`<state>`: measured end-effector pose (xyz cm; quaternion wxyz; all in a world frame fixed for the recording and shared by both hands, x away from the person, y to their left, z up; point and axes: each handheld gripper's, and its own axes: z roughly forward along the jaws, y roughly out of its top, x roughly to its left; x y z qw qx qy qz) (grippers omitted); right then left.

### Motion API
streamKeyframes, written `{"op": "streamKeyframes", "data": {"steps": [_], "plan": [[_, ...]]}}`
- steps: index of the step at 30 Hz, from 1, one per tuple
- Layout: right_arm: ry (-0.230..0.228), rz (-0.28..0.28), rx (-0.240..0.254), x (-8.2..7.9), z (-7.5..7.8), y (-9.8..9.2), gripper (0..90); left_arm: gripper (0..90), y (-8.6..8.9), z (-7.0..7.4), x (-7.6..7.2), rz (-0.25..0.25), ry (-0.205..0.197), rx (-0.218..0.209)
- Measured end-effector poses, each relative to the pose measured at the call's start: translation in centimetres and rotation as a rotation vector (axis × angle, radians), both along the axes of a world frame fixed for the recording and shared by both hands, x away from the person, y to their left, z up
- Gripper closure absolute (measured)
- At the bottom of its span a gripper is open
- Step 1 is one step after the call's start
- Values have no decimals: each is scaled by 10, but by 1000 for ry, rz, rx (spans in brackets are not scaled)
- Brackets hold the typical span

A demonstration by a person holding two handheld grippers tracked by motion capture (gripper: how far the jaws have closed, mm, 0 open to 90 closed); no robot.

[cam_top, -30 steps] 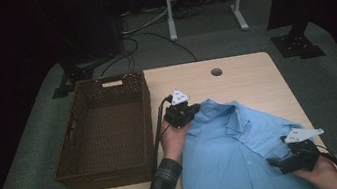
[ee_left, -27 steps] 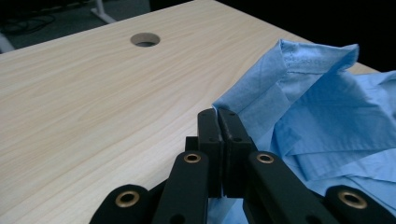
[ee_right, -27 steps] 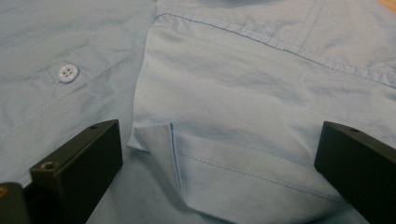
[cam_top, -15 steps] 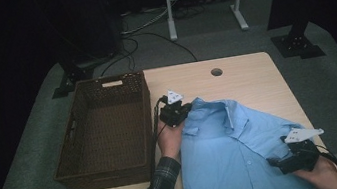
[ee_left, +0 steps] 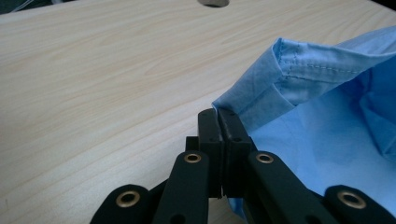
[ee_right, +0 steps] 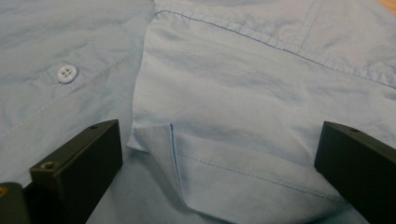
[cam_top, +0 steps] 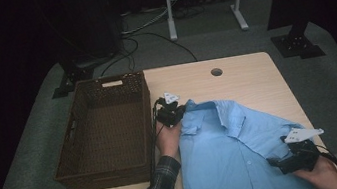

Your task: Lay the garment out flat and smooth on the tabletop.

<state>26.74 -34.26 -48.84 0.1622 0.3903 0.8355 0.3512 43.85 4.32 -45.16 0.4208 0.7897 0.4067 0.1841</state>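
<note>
Wicker basket (cam_top: pixel 103 129) just beside blue shirt (cam_top: pixel 231 156)

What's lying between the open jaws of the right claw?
In the right gripper view, the blue shirt lies there: a folded-over sleeve cuff sits between the open jaws of the right claw, which do not pinch it.

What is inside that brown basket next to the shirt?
The wicker basket looks empty: the high view shows only its woven floor. The strip just inside its near wall is hidden. The blue shirt lies outside it on the table.
</note>
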Motion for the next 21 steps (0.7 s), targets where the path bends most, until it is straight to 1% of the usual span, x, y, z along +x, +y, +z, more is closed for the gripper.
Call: {"op": "streamKeyframes", "data": {"steps": [5, 9, 13, 14, 15, 17, 20, 21], "plan": [[0, 0, 0, 0, 0, 0, 0, 891, -1, -8, 3, 9, 10, 15], [0, 0, 0, 0, 0, 0, 0, 890, 0, -13, 4, 14, 23, 11], [0, 0, 0, 0, 0, 0, 0, 883, 1, -15, 4, 14, 20, 0], [0, 0, 0, 0, 0, 0, 0, 869, 1, -15, 4, 18, 21, -1], [-1, 0, 0, 0, 0, 0, 0, 810, 2, -15, 4, 22, 21, -1], [0, 0, 0, 0, 0, 0, 0, 753, 2, -14, 3, 26, 19, -3], [0, 0, -1, 0, 0, -1, 0, 691, 1, -12, 0, 21, 17, -14], [-1, 0, 0, 0, 0, -1, 0, 675, 0, -10, -1, 17, 11, -18]]}}
